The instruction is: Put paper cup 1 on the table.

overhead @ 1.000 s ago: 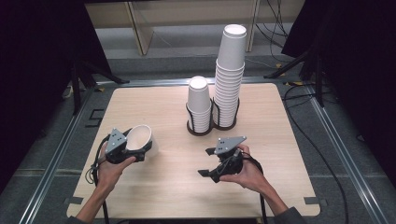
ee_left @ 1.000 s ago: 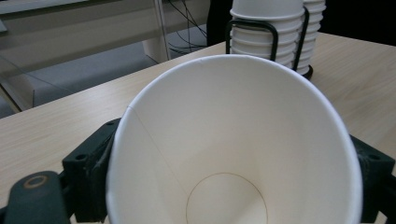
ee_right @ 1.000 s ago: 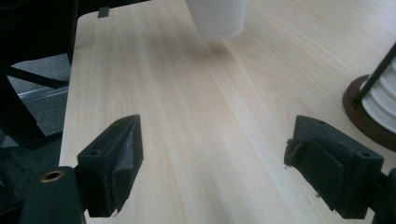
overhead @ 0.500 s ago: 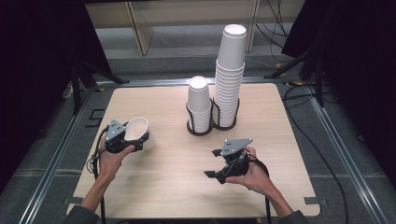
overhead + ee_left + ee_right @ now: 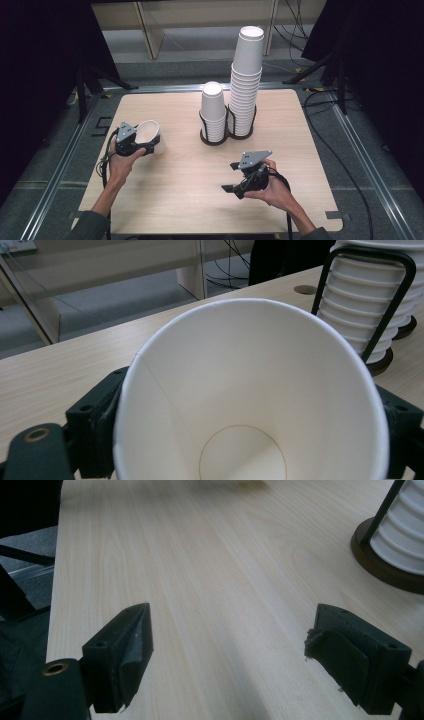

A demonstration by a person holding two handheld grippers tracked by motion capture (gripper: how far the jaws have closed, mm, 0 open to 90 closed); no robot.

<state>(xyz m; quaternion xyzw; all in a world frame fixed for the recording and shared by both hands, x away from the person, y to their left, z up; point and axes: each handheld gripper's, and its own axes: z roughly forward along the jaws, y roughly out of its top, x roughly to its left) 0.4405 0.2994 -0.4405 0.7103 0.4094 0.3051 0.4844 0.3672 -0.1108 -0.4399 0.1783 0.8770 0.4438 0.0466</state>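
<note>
Paper cup (image 5: 250, 405) is plain white inside with a thin brown seam line and base ring; both cup stacks (image 5: 246, 80) are white too, ribbed by their rims, in a black wire holder (image 5: 370, 300) on what looks like a dark brown base. Table (image 5: 280, 210), lower centre of the high view, is pale wood grain. Gripper jaws are black, grey plate on the right gripper (image 5: 235, 176); floor is grey.

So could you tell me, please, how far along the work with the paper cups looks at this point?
Done: one white paper cup is off the stacks and clamped in the left hand-held gripper near the table's left edge. In hand: that cup, lying sideways, mouth towards the gripper's camera. Left: probably setting it down; the short stack and tall stack fill the black wire holder. The right hand-held gripper is open, empty.
</note>
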